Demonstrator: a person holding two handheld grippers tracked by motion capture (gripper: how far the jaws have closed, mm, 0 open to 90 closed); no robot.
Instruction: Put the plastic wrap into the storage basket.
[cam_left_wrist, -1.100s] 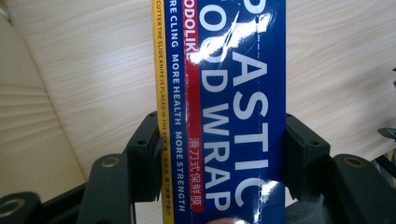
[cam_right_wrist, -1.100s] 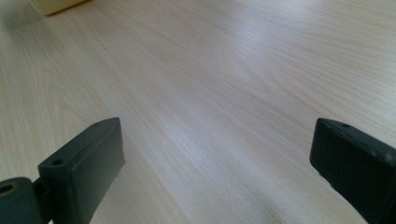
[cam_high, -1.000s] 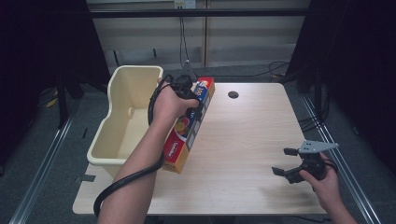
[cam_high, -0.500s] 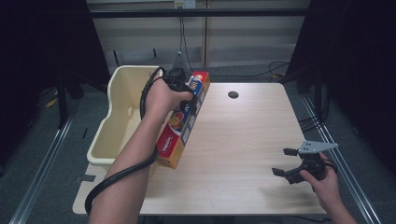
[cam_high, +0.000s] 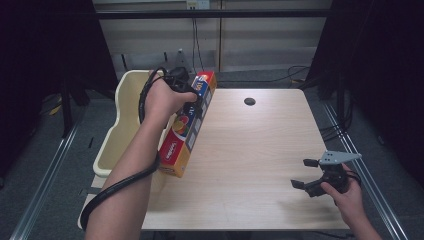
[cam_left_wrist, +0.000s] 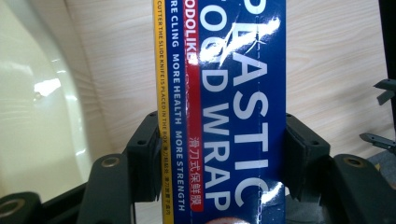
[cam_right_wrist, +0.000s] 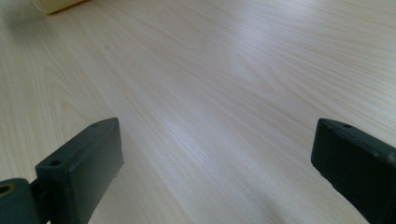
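The jaws of the left gripper (cam_left_wrist: 219, 163) pinch a long box of plastic wrap (cam_left_wrist: 224, 112) across its narrow width — one black pad pressed to the yellow-edged side, the other to the blue side, the white lettering running up between them. In the high view the left gripper (cam_high: 192, 95) grips that box (cam_high: 187, 130) near its far end, and the box hangs lifted and tilted over the left edge of the bench (cam_high: 250, 150), its orange near end lowest and just beside the person's left forearm (cam_high: 130, 170). The far end of the box reaches above the rim of a cream plastic tub (cam_high: 117, 135) that stands against the bench's left side; in the left gripper view the tub's pale wall (cam_left_wrist: 42, 93) shows to the left of the box, with wood grain behind. A black cable loops from the left gripper round the wrist and trails down along the forearm. Well apart, near the bench's front right corner, the right gripper (cam_high: 305, 174) sits in the person's right hand (cam_high: 347, 195) with its jaws spread wide and nothing between them — the right gripper view (cam_right_wrist: 215, 154) looks along both black jaws over bare pale wood. A small dark round hole (cam_high: 249, 101) lies in the benchtop near its far edge.
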